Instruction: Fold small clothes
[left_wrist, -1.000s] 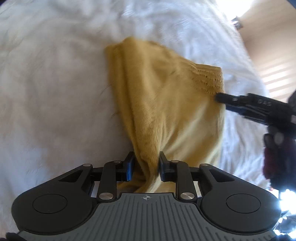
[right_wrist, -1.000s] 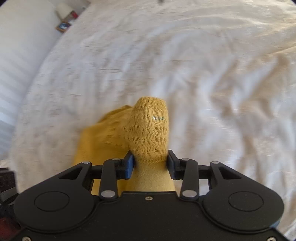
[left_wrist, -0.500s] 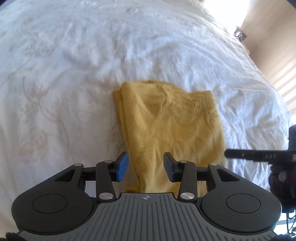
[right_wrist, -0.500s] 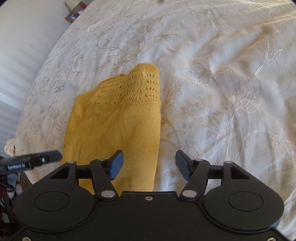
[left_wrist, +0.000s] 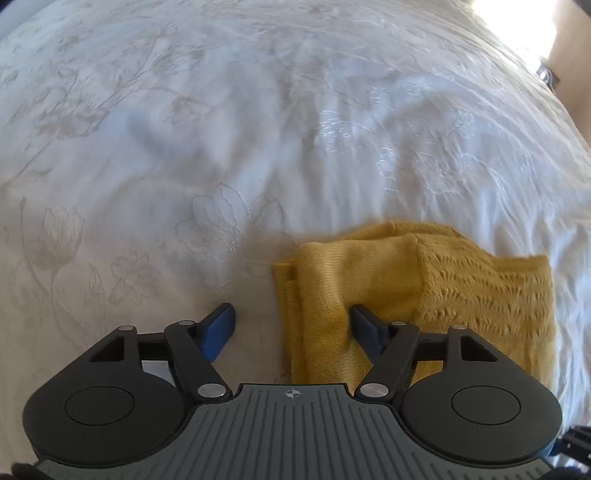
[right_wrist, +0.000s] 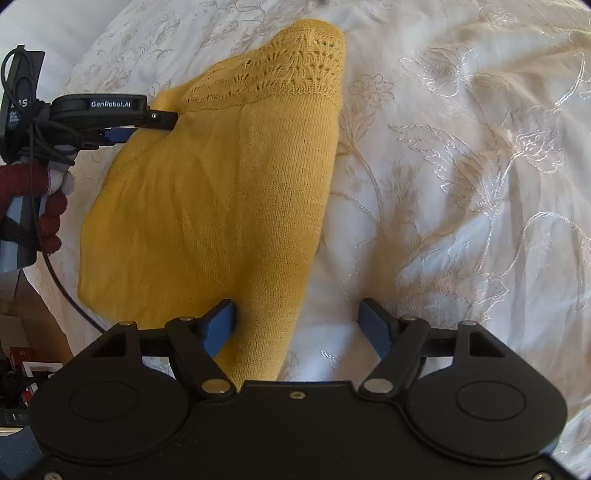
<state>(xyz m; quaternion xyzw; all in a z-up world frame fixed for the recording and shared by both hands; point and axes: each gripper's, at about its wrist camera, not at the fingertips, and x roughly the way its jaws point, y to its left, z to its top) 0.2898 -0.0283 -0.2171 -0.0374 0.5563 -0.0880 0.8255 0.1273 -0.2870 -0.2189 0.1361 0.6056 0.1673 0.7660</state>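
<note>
Two claws: left gripper (left_wrist: 291, 328) and right gripper (right_wrist: 297, 325), both apart, just opening, clamping nothing.
Garment: yellow knit top (right_wrist: 221, 192), folded on white bedspread (right_wrist: 461, 184), partly between each claw's fingers, untouched by pads.
Handling: light, soft, floppy, probably not slippery.
Hold: at doubled edge or lace hem.

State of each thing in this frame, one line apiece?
Yellow knit garment: folded, lying flat on the bedspread, released.
Left gripper: open, jaws just widened, garment edge between them, unpressed.
Right gripper: open, jaws just widened, nothing gripped.
Bedspread: white, wrinkled.
</note>
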